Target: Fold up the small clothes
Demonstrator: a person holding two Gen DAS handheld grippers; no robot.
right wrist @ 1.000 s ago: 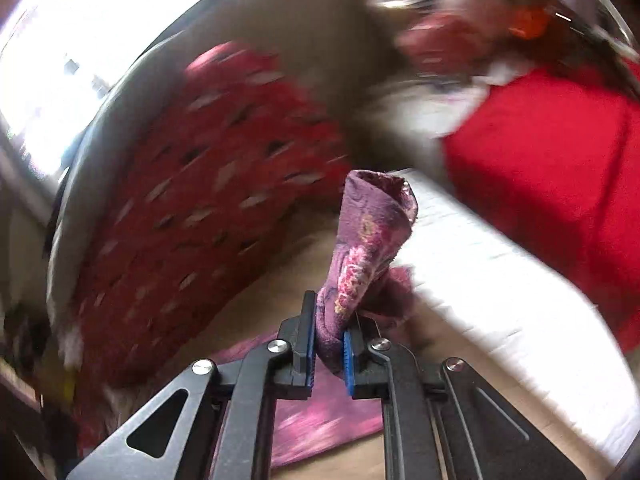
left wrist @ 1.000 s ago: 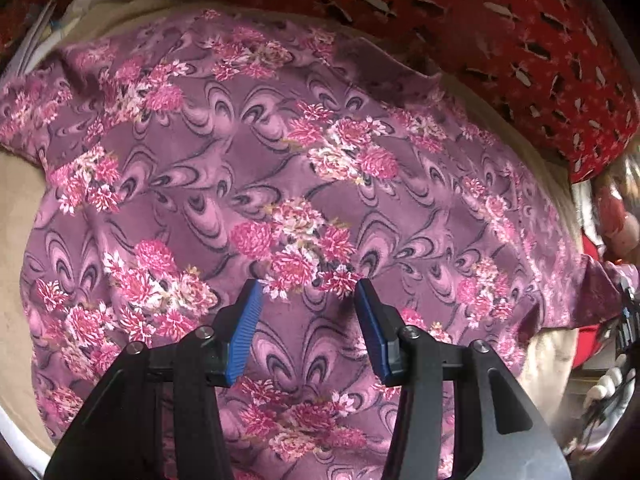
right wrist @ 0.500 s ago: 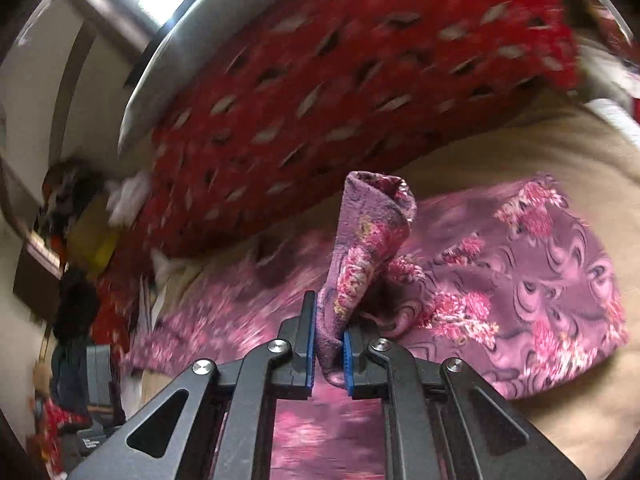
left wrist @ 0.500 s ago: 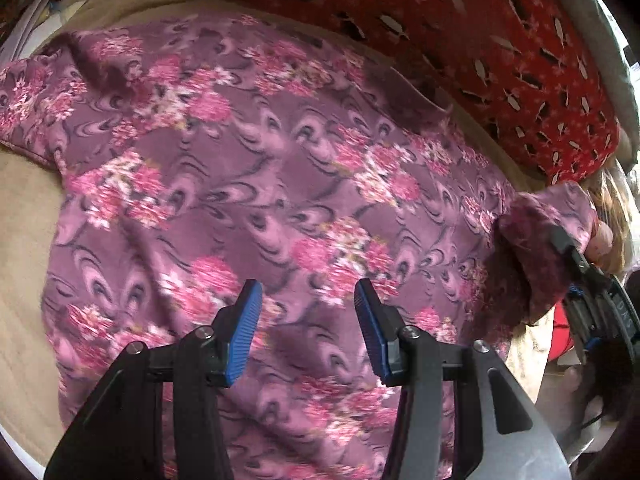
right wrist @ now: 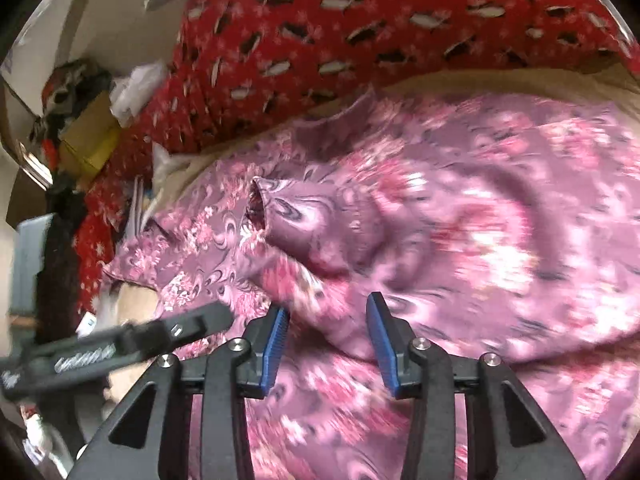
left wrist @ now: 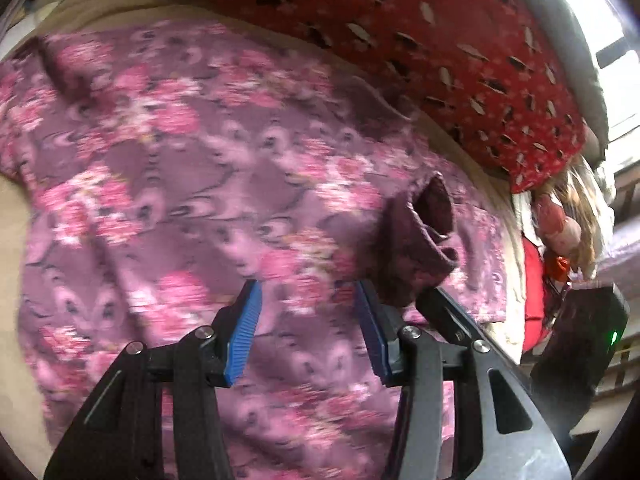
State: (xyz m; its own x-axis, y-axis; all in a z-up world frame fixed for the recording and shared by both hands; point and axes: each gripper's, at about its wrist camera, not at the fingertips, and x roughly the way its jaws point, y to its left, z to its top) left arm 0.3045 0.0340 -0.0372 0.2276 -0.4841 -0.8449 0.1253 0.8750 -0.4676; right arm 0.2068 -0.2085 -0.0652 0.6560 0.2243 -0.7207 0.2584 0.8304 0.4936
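A purple garment with pink flowers (left wrist: 192, 184) lies spread on a beige bed (left wrist: 12, 264). Its right sleeve (left wrist: 424, 236) is folded in over the body. My left gripper (left wrist: 308, 328) is open and empty just above the cloth. My right gripper (right wrist: 326, 340) is open and empty above the same garment (right wrist: 460, 220), with the folded-in sleeve (right wrist: 288, 220) lying loose just beyond its fingers. The left gripper's arm (right wrist: 120, 344) shows at the lower left of the right wrist view. The right gripper's body (left wrist: 452, 316) shows beside the sleeve in the left wrist view.
A red patterned pillow (left wrist: 440, 48) runs along the far side of the bed, also seen in the right wrist view (right wrist: 340, 40). Clutter and a yellow box (right wrist: 88, 136) sit at the far left. Red cloth and a doll (left wrist: 560, 224) lie past the bed's right edge.
My right gripper carried the sleeve in over the garment's body, then opened and let it go. My left gripper stayed open and shifted slightly over the cloth.
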